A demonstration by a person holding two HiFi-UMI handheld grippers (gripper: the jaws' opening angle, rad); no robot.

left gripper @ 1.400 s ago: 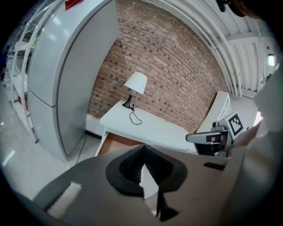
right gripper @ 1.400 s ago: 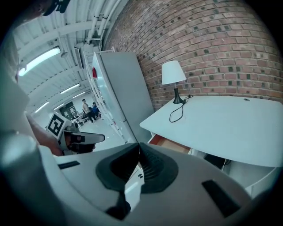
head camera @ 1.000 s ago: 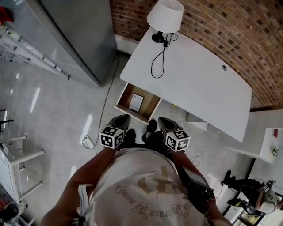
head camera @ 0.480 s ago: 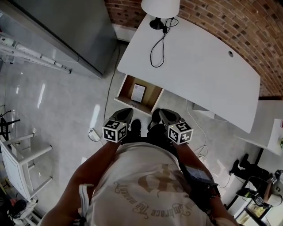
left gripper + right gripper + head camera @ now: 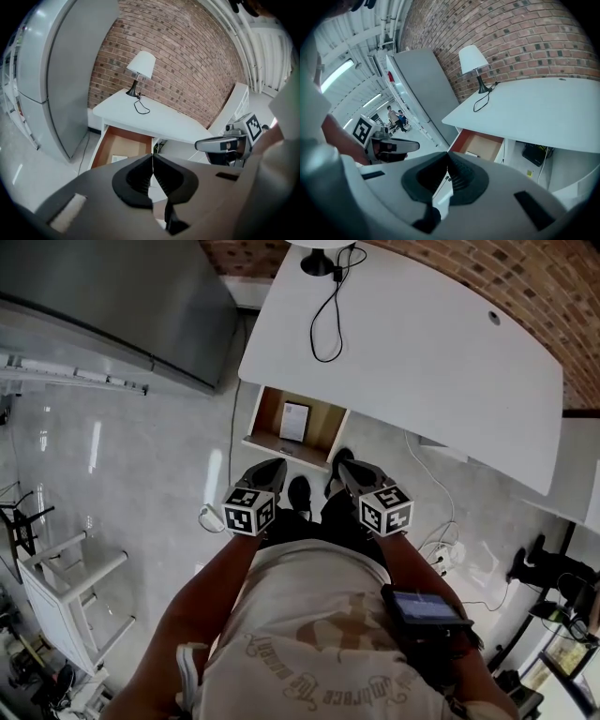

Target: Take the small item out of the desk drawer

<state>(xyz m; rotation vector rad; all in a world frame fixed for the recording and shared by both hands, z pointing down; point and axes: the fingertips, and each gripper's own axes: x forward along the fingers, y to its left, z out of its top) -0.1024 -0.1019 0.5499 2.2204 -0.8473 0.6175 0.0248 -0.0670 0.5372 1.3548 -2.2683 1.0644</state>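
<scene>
– Small item [image 5: 294, 421]: how best to go for it?

– By my reckoning, one tool has to open before it goes in. Both the left tool [image 5: 274, 468] and the right tool [image 5: 345, 470] have their jaws pressed together on nothing. Come in over the front of the drawer [image 5: 281, 442], which stands pulled out beneath the tabletop [image 5: 422, 343]. The item, pale and flat, lies on the drawer floor, so a low, shallow pinch should suit it.

– And the hands?

– Side by side, close to the body. Both tools tilt forward and down toward the drawer, well short of it.
</scene>
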